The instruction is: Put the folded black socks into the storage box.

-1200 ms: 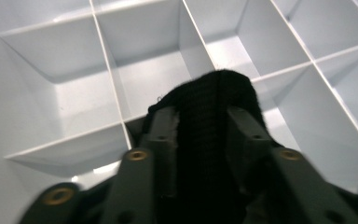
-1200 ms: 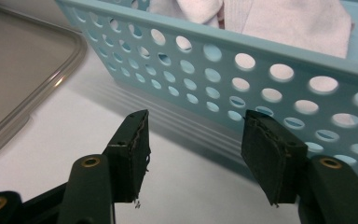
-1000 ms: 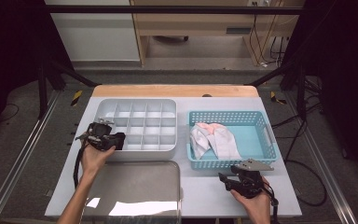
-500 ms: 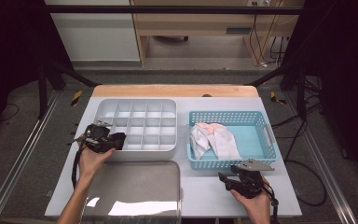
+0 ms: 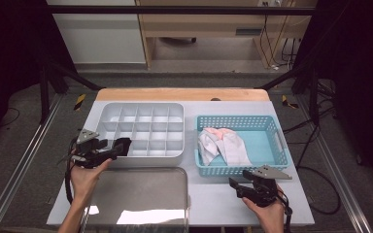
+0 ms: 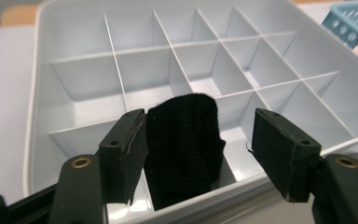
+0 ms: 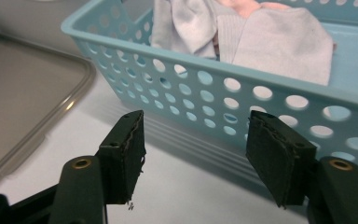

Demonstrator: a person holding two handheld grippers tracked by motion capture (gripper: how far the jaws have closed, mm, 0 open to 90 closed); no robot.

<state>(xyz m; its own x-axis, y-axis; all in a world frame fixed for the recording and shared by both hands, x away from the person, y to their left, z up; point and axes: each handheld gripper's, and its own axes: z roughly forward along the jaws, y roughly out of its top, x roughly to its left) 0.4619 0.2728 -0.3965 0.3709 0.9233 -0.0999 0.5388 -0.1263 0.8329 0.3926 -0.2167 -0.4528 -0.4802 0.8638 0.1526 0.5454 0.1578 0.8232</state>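
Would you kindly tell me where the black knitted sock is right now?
In the left gripper view, the black knitted sock sits in a near-edge compartment of the white divided organizer tray, between the left gripper's open jaws.

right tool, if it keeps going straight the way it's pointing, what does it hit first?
Most likely the near wall of the blue basket: the right tool stands open, aimed at that perforated wall across bare table. The grey cloths lie behind it, inside. Exact gap is unclear.

Bright overhead light, glare on metal tray (image 5: 141,194), dark surrounds — gripper views soft at edges, jaws blurred
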